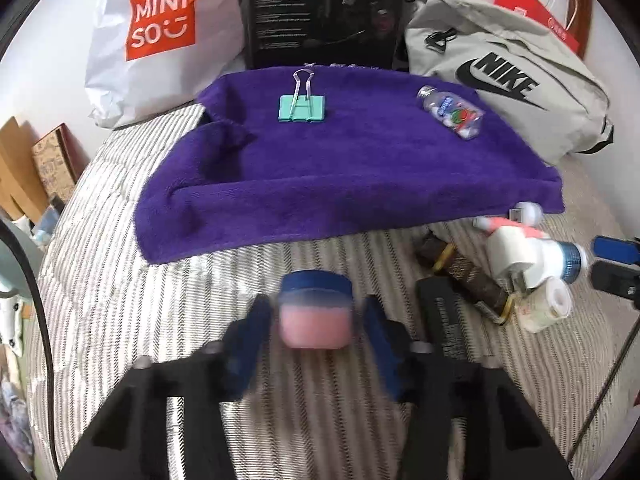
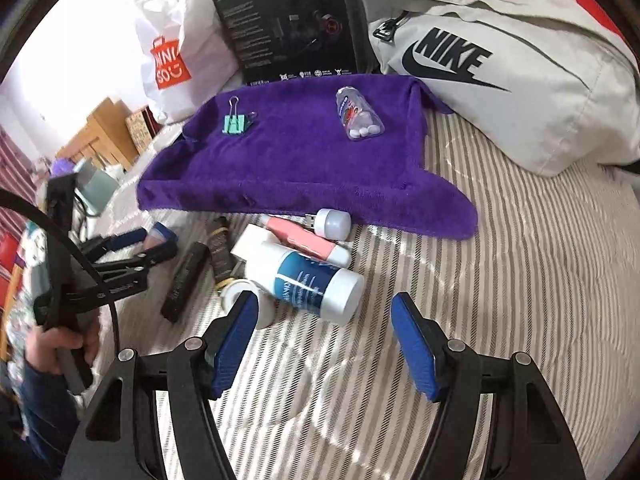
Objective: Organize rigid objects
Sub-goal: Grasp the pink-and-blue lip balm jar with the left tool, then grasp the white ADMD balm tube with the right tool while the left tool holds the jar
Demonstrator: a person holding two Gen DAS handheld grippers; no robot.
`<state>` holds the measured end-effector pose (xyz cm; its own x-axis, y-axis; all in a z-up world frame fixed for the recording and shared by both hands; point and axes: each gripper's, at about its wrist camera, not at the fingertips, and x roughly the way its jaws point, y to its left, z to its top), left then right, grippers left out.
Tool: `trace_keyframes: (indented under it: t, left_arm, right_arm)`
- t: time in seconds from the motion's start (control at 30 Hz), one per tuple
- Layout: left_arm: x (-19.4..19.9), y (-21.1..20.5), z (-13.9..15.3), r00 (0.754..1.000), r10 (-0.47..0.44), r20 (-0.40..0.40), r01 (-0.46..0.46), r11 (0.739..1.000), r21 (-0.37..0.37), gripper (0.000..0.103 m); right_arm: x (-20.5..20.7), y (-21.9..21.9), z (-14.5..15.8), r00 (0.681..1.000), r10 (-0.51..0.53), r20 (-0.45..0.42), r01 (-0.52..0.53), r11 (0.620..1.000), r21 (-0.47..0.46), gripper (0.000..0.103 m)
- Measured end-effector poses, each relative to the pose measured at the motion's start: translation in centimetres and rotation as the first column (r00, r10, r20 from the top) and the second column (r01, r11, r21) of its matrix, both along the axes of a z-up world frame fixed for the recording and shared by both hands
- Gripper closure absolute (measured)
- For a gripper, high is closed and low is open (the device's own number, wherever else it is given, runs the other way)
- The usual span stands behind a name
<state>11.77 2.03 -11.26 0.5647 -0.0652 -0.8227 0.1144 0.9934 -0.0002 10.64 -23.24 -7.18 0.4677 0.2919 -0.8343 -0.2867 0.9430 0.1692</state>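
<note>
A small jar [image 1: 314, 320] with a blue lid and pink contents sits on the striped bed between the blue pads of my left gripper [image 1: 316, 308]. The pads are blurred and close on its sides. In the right wrist view the left gripper [image 2: 154, 240] holds the jar [image 2: 156, 236] at the far left. My right gripper [image 2: 324, 300] is open, its tips just short of a white and blue bottle [image 2: 312, 280] lying on its side. A mint binder clip [image 1: 302, 108] and a clear pill bottle [image 1: 450, 112] lie on the purple towel [image 1: 340, 168].
A pile lies by the towel's near edge: a pink tube [image 2: 304, 240], a USB light [image 2: 332, 220], a tape roll [image 2: 240, 292], a black bar [image 2: 186, 280], a dark banded tube [image 2: 220, 252]. A Miniso bag [image 1: 160, 20], black box [image 1: 324, 12] and Nike bag [image 1: 500, 80] line the back.
</note>
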Motion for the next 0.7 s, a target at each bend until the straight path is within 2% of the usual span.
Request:
trace_keyframes:
  t: [0.07,0.27,0.37,0.5,0.63,0.7]
  left_arm:
    - [0.1,-0.2,0.1,1.000,-0.020,-0.001,0.020,1.000,0.006,0.068]
    - [0.2,-0.2,0.1,1.000,-0.025,-0.001,0.025,1.000,0.004,0.068]
    - [0.1,-0.1,0.0,1.000,-0.028,-0.001,0.028,1.000,-0.001,0.068]
    - [0.2,-0.1,0.0,1.000,-0.029,0.000,0.029,1.000,-0.003,0.068]
    - [0.1,0.0,0.0,1.000,-0.029,0.001,0.029,1.000,-0.004,0.068]
    - [0.1,0.0,0.0,1.000,-0.029,0.003,0.029,1.000,-0.004,0.068]
  right_arm:
    - [0.3,0.3,-0.2,1.000,0.014,0.000,-0.014,1.000,-0.010,0.035]
    - [1.1,1.3,-1.1,0.996,0.088,0.017,-0.086,0.994,-0.070,0.035]
    - [1.8,1.7,-2.3,0.993,0.117,-0.009,-0.117,0.987,-0.107,0.035]
    - [2.4,2.5,-3.1,0.984,0.178,-0.019,-0.179,0.977,-0.113,0.035]
    - [2.1,3.5,-3.6,0.975,0.221,0.006,-0.217,0.962,-0.167,0.041]
    - [1.5,3.2,-3.4,0.976,0.219,0.003,-0.215,0.960,-0.178,0.053]
